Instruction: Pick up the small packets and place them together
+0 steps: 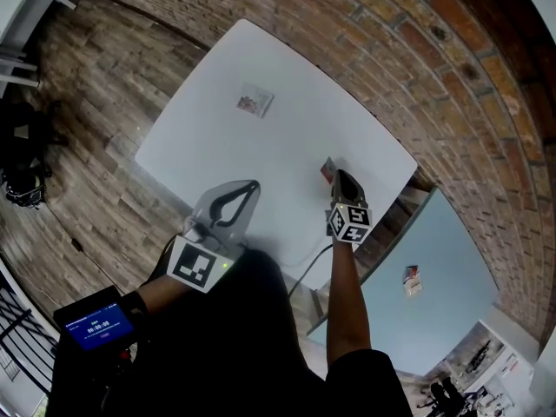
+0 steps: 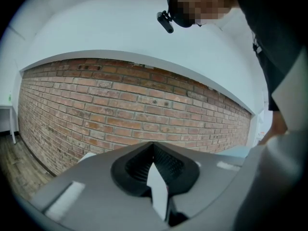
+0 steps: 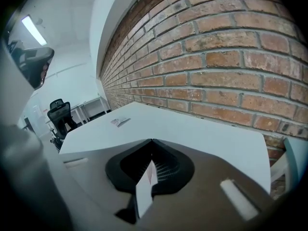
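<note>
One small packet (image 1: 254,102) lies flat on the far part of the white table (image 1: 217,146); the right gripper view shows this packet (image 3: 119,121) far off near the table's edge. My right gripper (image 1: 339,175) hovers over the table's right side, shut on a second small packet (image 1: 327,170), which stands edge-on between the jaws as a thin white packet (image 3: 144,189). My left gripper (image 1: 250,186) is over the table's near edge and points up toward the brick wall. It is shut on a third white packet (image 2: 156,191), also edge-on.
A brick wall (image 1: 417,76) runs along the table's far and right sides. A light-blue table (image 1: 434,268) with a small item (image 1: 412,280) stands to the right. Wooden floor (image 1: 95,102) lies to the left. An office chair (image 3: 60,114) stands beyond the table.
</note>
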Available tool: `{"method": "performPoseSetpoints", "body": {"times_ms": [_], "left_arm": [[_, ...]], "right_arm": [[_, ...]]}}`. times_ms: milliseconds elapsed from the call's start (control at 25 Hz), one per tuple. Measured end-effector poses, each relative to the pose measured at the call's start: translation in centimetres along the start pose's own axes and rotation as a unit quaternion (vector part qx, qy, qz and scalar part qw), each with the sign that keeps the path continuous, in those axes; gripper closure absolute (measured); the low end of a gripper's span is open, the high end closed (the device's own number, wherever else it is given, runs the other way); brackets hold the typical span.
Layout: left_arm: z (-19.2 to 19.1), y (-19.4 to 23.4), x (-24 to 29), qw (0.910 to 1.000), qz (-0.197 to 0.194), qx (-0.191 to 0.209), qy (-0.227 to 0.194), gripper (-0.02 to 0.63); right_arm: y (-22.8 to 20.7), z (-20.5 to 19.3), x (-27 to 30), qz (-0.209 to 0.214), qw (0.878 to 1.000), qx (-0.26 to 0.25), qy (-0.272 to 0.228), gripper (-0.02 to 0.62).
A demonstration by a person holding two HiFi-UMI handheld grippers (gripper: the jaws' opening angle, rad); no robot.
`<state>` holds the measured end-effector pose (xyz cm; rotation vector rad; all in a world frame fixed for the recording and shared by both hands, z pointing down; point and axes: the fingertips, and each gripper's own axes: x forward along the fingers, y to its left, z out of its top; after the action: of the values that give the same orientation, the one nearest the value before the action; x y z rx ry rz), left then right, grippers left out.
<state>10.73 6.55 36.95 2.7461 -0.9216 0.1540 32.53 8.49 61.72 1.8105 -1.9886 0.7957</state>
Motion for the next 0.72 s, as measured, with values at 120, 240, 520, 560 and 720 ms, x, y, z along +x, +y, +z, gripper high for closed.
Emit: {"method": "performPoseSetpoints", "body": {"times_ms": [120, 240, 520, 560, 720], "left_arm": [[0.1, 0.5, -0.7, 1.0000, 0.001, -0.002, -0.003, 0.604], [0.3, 1.0, -1.6, 1.0000, 0.001, 0.003, -0.008, 0.604], [0.4, 2.8, -3.4, 0.9998, 0.010, -0.003, -0.015, 0.604], [0.5, 3.2, -3.7, 0.9998, 0.009, -0.003, -0.016, 0.604], [0.5, 4.0, -4.5, 0.9999, 0.007, -0.007, -0.014, 0.604]], "right_arm": [[0.2, 0.7, -0.3, -0.003, 1.000, -0.004, -0.005, 0.592], [0.8, 1.1, -0.7, -0.009, 1.000, -0.012, -0.006, 0.592], [4.0, 1.3, -0.3, -0.006, 0.999, -0.030, -0.007, 0.592], [4.5, 1.5, -0.1, -0.008, 0.999, -0.032, -0.007, 0.592], [5.7, 2.0, 0.3, -0.010, 0.999, -0.046, -0.007, 0.592]]}}
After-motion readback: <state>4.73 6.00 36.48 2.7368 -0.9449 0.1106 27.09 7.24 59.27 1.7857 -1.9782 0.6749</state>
